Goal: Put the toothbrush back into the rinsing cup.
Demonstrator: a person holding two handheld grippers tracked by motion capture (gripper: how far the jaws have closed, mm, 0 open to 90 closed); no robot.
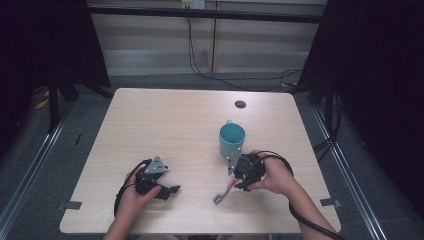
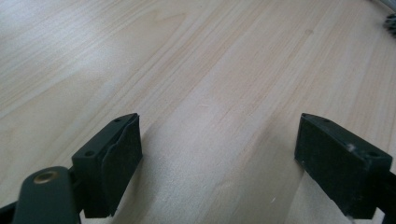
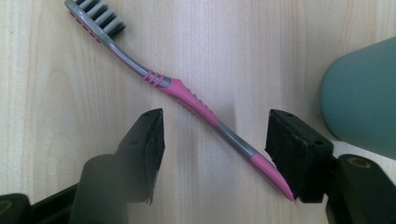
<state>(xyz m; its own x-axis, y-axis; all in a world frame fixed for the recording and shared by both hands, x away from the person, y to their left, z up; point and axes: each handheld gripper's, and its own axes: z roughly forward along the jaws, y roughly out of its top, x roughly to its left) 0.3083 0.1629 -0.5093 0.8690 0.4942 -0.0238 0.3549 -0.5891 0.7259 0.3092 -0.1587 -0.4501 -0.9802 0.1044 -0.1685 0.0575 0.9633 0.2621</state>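
Hovering over the toothbrush [image 3: 187, 95], right gripper [image 3: 215, 144] low and ready!

Its jaws stand partly apart, straddling the pink-and-grey handle; the tail end lies just by one pad, whether touching I cannot tell, and nothing is clamped. On the table [image 1: 165, 125] the toothbrush lies near the front edge, right of centre, bristles nearest the person, just near of the teal cup [image 1: 232, 139]. Left gripper [image 2: 219, 154] rests over bare wood, jaws wide, holding nothing.
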